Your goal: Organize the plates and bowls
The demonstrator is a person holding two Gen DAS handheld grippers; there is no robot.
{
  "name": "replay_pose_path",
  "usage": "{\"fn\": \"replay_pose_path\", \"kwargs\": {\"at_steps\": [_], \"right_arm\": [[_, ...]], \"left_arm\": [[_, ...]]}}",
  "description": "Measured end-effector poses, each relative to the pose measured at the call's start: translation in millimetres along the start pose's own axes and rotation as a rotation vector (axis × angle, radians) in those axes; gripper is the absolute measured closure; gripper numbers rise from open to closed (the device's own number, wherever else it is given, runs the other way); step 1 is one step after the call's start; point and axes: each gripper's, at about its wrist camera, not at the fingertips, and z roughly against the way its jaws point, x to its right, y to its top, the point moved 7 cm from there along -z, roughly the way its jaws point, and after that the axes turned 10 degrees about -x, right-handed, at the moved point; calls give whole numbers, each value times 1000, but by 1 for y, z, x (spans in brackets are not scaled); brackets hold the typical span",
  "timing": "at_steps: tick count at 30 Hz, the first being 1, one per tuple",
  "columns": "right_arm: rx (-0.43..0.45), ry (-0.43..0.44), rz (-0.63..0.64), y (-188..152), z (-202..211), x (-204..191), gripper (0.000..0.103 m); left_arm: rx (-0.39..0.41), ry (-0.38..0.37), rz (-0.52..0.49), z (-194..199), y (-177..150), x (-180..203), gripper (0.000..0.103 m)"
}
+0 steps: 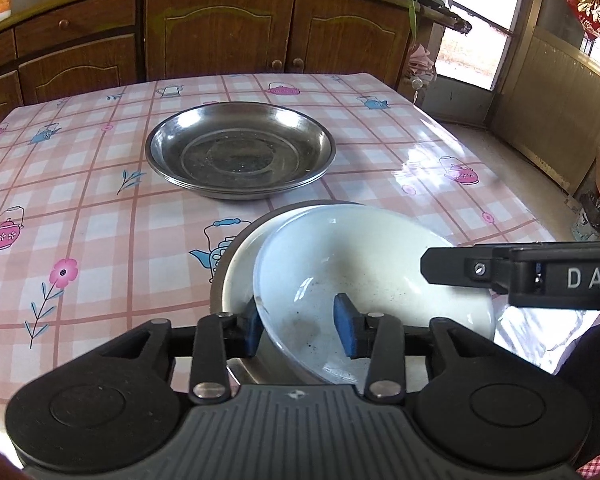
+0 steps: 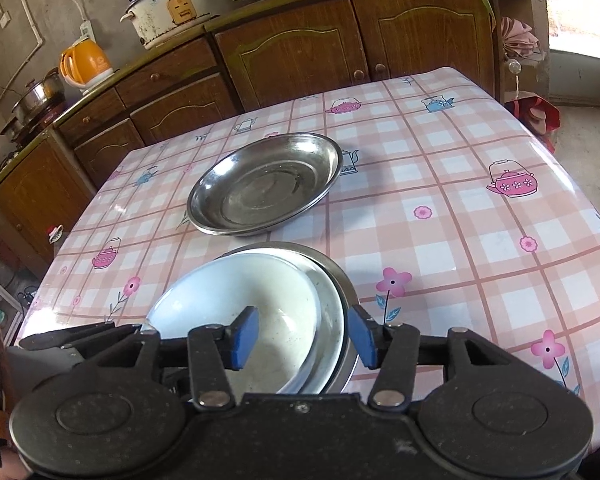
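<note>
A white bowl (image 1: 372, 264) (image 2: 240, 300) lies tilted inside a steel bowl (image 1: 236, 268) (image 2: 334, 312) at the near edge of the table. My left gripper (image 1: 299, 328) is open, and the white bowl's near rim passes between its blue pads without being pinched. My right gripper (image 2: 303, 336) is open too, its pads straddling the right-hand rims of both bowls. One finger of the right gripper (image 1: 444, 268) reaches in over the white bowl from the right. A stack of steel plates (image 1: 240, 152) (image 2: 264, 184) sits at the table's middle, beyond the bowls.
The table wears a pink checked cloth (image 1: 80, 220) (image 2: 460, 240). Brown cabinets (image 1: 220, 32) stand behind it, with a rice cooker (image 2: 164, 8), an orange kettle (image 2: 86, 62) and pots (image 2: 36, 96) on top. A doorway (image 1: 480, 40) lies to the right.
</note>
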Motion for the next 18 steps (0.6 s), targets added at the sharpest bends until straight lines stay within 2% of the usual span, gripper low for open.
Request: {"fn": "replay_pose_path", "kwargs": {"at_steps": [4,8,12,15,17,18], "right_arm": [[7,-24,30,-1,0,-3,33],[10,-22,21,-3,0,-1,31],[28,-25,22,-2,4,1,23],[45,-16,21,-1,9,2,22],[63,-20,29,-1,13,1,21],[73,-25,35,-2,15,2,21]], "left_arm": [[17,17,-18,5,2,4,52],[43,54,-39,11,5,5,38],[41,69,-24,14,7,3,33],[46,99,-20,19,9,1,22],[51,129,-22,23,9,0,10],[54,141,-27,24,9,-1,8]]}}
